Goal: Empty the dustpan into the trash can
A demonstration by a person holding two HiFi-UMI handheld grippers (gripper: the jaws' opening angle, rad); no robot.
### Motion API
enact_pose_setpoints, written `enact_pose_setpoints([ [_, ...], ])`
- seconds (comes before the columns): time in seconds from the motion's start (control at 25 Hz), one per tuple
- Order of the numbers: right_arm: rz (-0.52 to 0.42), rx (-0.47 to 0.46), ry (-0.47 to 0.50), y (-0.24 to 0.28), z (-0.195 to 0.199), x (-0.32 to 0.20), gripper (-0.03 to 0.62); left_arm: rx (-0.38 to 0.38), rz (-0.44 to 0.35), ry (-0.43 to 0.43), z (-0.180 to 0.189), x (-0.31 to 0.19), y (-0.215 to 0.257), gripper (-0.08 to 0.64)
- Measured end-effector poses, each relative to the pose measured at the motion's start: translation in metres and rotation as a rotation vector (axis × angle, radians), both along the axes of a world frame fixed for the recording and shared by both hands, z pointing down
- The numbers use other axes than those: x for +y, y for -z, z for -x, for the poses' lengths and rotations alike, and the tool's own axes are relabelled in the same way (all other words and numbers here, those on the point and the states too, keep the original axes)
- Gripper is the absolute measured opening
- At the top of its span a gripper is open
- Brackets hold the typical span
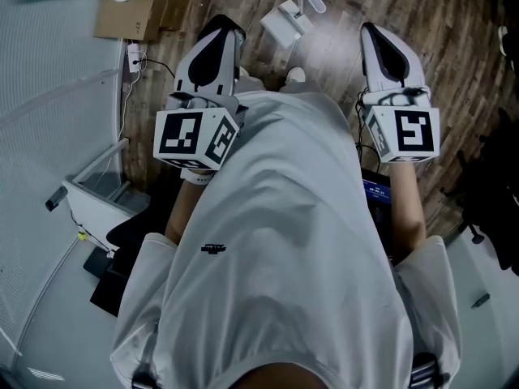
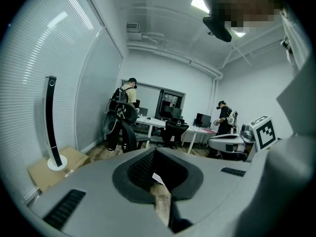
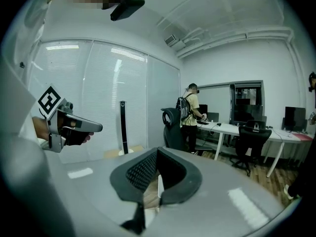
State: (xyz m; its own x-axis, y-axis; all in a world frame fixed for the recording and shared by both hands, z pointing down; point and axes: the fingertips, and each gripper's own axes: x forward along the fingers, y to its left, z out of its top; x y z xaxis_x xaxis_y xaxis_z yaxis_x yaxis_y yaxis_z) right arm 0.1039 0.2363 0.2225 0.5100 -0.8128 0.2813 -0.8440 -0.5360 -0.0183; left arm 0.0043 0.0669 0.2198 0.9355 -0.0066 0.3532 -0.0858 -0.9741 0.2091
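Holding L gripper [image 1: 217, 35] at 11 o'clock in head view, jaws together, nothing btwn. Holding R gripper [image 1: 381, 43] at 1 o'clock, likewise closed & empty. Pointing both toward 12 over wood floor [image 1: 454, 55], one each side of torso. Seeing white dustpan [image 1: 285, 23] w/ handle on floor at 12 o'clock, btwn & beyond the tips, touched by neither. Seeing open white bin [image 1: 89, 191] at 9 o'clock beside blinds [image 1: 49, 79], well apart from dustpan. Cardboard box [image 1: 130, 14] at 11, near top edge.
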Motion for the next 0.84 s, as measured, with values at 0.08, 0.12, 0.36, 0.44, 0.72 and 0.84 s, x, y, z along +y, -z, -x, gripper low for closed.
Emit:
enact_pose_setpoints([
  [0.08,0.000,-0.002,0.001,-0.001,0.002,0.001,0.011,0.002,-0.001,0.002,0.002,0.001,0.001,0.006],
  [0.12,0.000,-0.003,0.002,-0.001,0.003,0.002,0.011,0.003,-0.001,0.004,0.003,0.002,0.001,0.006],
  [0.36,-0.007,-0.006,0.003,-0.003,0.006,0.004,0.011,0.007,0.004,0.010,0.006,0.007,-0.001,0.007],
  [0.44,-0.015,-0.013,0.001,-0.004,0.006,0.003,0.011,0.008,0.008,0.013,0.005,0.007,-0.002,0.007],
  [0.72,-0.016,-0.018,0.009,-0.005,0.010,0.003,0.011,0.011,0.002,0.006,0.005,0.011,0.000,0.006],
  [0.84,-0.016,-0.018,0.011,-0.004,0.009,0.002,0.011,0.011,0.001,0.009,0.005,0.009,0.001,0.006],
])
